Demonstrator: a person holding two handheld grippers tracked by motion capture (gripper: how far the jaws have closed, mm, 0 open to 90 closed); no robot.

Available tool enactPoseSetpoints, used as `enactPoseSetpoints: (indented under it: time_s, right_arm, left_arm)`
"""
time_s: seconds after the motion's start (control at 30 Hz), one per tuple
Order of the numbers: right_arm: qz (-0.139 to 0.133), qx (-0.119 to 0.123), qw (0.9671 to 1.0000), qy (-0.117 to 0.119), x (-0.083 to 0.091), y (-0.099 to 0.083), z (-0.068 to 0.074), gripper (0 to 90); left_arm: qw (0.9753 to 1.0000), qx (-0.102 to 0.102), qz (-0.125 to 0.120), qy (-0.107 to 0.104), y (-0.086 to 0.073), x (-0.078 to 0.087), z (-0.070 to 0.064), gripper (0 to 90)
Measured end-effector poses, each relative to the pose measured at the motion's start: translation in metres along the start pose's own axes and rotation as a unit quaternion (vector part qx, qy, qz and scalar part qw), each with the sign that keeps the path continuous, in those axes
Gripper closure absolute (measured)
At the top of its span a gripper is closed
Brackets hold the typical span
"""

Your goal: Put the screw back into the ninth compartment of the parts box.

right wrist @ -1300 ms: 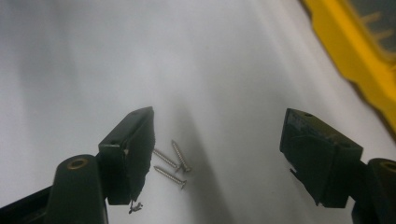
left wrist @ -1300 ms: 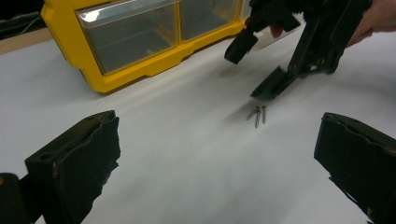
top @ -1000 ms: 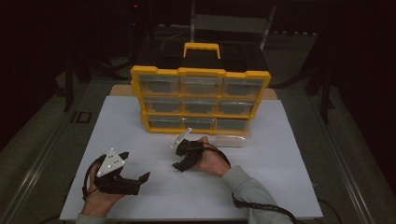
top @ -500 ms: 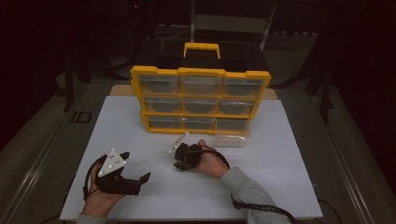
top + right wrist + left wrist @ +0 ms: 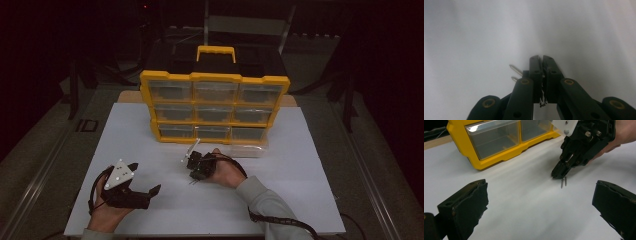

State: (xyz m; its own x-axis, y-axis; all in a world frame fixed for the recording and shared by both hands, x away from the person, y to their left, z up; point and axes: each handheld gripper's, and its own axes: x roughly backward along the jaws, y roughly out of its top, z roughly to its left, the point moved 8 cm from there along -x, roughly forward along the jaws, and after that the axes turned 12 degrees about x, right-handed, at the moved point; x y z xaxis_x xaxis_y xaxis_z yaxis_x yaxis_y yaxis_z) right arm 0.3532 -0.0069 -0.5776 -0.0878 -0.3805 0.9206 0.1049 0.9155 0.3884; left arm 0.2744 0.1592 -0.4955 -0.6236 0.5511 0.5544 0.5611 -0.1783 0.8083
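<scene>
Hand-held gripper (image 5: 540, 61) on our right is clenched on two screws (image 5: 563, 181), tips sticking out just beside its jaws above the tabletop (image 5: 150, 150). Pickup looks done; stowing them in the yellow drawer organizer (image 5: 215, 107) ahead remains. Our left hand-held gripper (image 5: 145, 192) waits released.

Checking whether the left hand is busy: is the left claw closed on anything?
No: in the left gripper view the left claw stands wide open over the bare white table.

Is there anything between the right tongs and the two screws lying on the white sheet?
Nothing visible. The right tongs, jaws closed, hang directly beside the screws on bare white sheet. The yellow drawer box stands farther back.
</scene>
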Motion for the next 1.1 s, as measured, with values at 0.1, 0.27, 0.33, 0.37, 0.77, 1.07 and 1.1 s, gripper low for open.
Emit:
enactPoseSetpoints:
  time_s: [0.1,0.27,0.33,0.37,0.77,1.07,1.1]
  right_arm:
    - [0.004,-0.007,0.9999,0.007,0.001,-0.002,0.000,85.2]
    - [0.013,-0.003,0.9999,0.006,0.002,-0.003,0.001,87.6]
    - [0.017,0.002,0.9999,0.003,0.002,-0.002,0.001,87.7]
    - [0.017,0.005,0.9998,0.002,0.002,-0.002,0.001,87.7]
    - [0.021,-0.008,0.9997,0.003,0.011,-0.012,-0.005,87.7]
    - [0.019,-0.006,0.9998,-0.002,0.021,-0.012,-0.008,87.7]
    - [0.017,-0.005,0.9998,-0.004,0.022,-0.012,-0.008,87.7]
  left_arm:
    - [1.0000,0.000,0.000,0.000,0.000,0.000,0.000,0.9]
    - [1.0000,0.000,0.001,0.000,0.000,0.000,0.000,0.9]
    - [1.0000,0.000,0.000,-0.001,0.000,0.000,0.000,0.9]
    - [1.0000,0.000,0.001,0.000,0.000,0.000,0.000,1.0]
    - [1.0000,0.001,0.001,0.000,0.000,-0.001,0.000,1.0]
    - [1.0000,0.001,0.001,0.000,0.000,0.000,0.000,1.0]
    - [1.0000,0.000,0.002,0.000,0.000,0.000,0.000,0.9]
